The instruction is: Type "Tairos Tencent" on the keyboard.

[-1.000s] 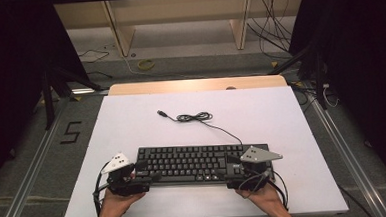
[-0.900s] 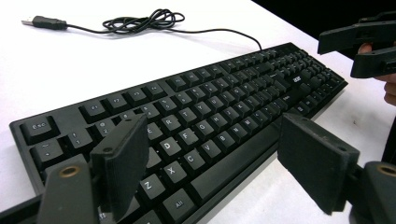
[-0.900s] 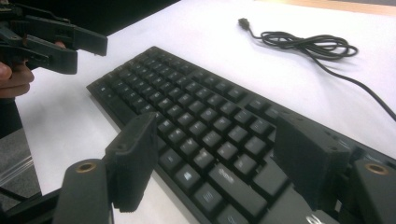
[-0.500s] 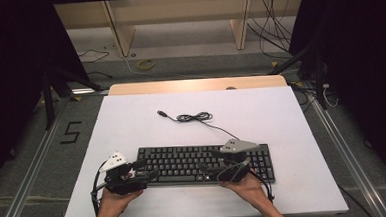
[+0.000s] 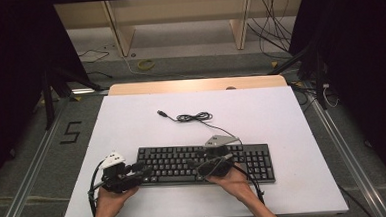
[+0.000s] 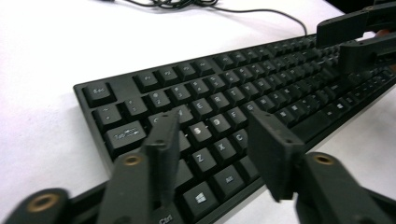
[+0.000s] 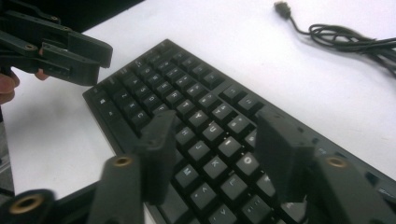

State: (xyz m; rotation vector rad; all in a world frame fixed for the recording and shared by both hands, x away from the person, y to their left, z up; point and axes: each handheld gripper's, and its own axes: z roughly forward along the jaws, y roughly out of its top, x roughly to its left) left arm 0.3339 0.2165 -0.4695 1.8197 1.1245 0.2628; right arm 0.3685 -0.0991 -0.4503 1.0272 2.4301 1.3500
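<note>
A black keyboard (image 5: 249, 160) lies along the near part of the white table (image 5: 291, 113); its black cable (image 5: 194, 117) coils behind it and ends in a loose USB plug (image 5: 160, 112). My left gripper (image 5: 143, 169) hovers over the keyboard's left end (image 6: 219, 88), jaws half apart (image 6: 215, 137) above the letter keys. My right gripper (image 5: 196, 165) points left over the middle keys (image 7: 187, 88), jaws also half apart (image 7: 218, 135). Both pairs of jaws have just been closing, and neither grips anything. Each gripper view catches the other gripper: the right one (image 6: 357, 35) and the left one (image 7: 70, 53).
A wooden strip (image 5: 195, 85) runs along the table's far edge, with shelf legs and loose cables on the floor beyond. A yellow ring (image 5: 146, 65) lies on that floor. A "5" mark (image 5: 71, 132) sits on the floor at the left. The cable coil (image 7: 348, 37) lies behind the keyboard.
My right gripper has slid left from the keyboard's right end to its middle. Both pairs of jaws stand narrower than before. The left hand has stayed put.
</note>
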